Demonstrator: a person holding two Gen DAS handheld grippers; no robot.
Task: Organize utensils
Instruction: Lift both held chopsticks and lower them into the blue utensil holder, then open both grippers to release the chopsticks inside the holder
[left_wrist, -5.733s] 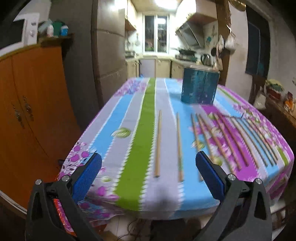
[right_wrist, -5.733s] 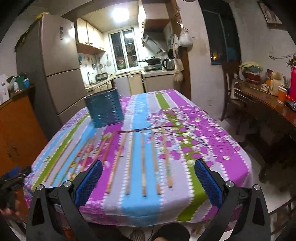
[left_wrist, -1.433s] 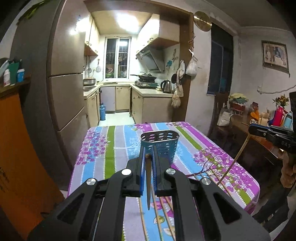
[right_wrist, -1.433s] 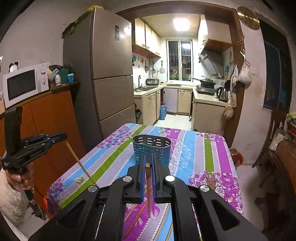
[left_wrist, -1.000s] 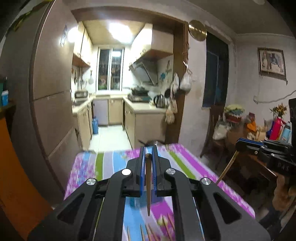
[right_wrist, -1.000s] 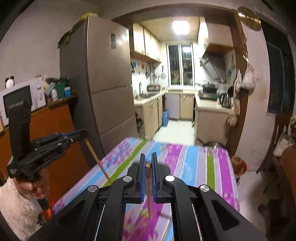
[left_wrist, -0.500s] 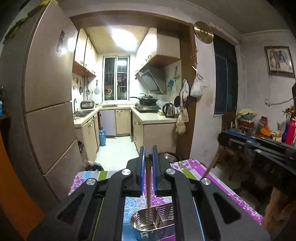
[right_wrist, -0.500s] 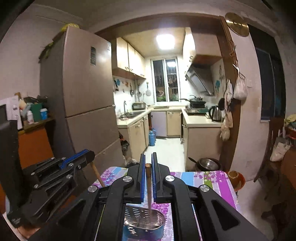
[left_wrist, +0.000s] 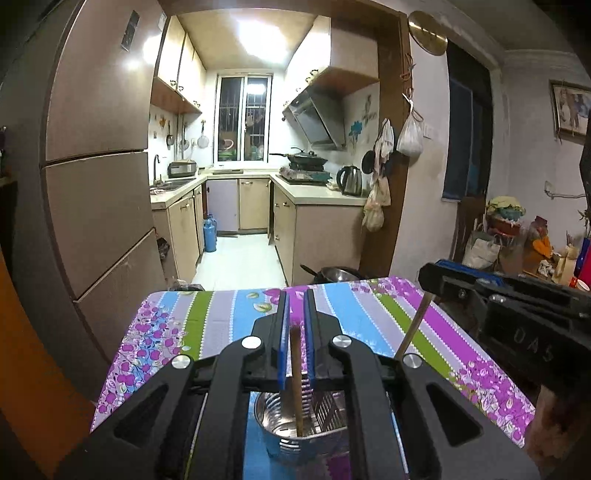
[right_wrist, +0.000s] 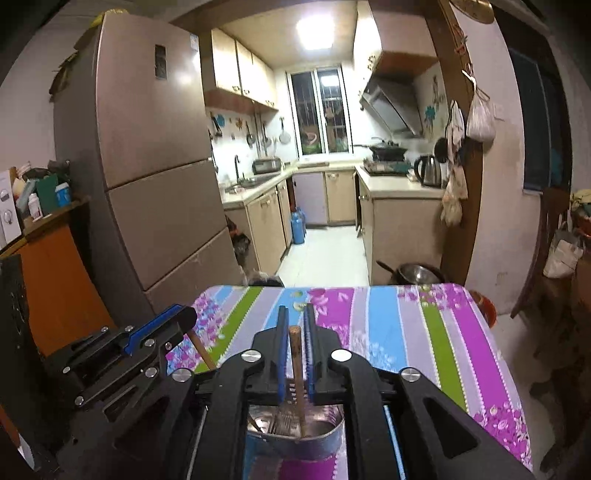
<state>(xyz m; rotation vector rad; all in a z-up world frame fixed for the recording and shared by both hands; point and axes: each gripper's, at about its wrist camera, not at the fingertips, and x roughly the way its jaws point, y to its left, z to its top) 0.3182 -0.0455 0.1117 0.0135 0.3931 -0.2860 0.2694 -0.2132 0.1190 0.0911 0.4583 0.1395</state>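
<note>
- The left gripper (left_wrist: 294, 334) has its fingers (left_wrist: 282, 332) clamped on a wooden chopstick (left_wrist: 296, 384), its lower end down inside the metal utensil holder (left_wrist: 280, 439).
- The right gripper (right_wrist: 294, 338) likewise pinches a second chopstick (right_wrist: 297, 376), which dips into the same holder.
- The holder stands on the striped floral bench (right_wrist: 406, 332).

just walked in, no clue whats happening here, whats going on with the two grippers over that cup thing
A person is sorting chopsticks into a metal utensil holder on the striped tablecloth. The left gripper holds one chopstick upright, its lower end already inside the holder. The right gripper holds a second chopstick the same way, dipped into the same holder. Neither has clearly been let go yet.
</note>
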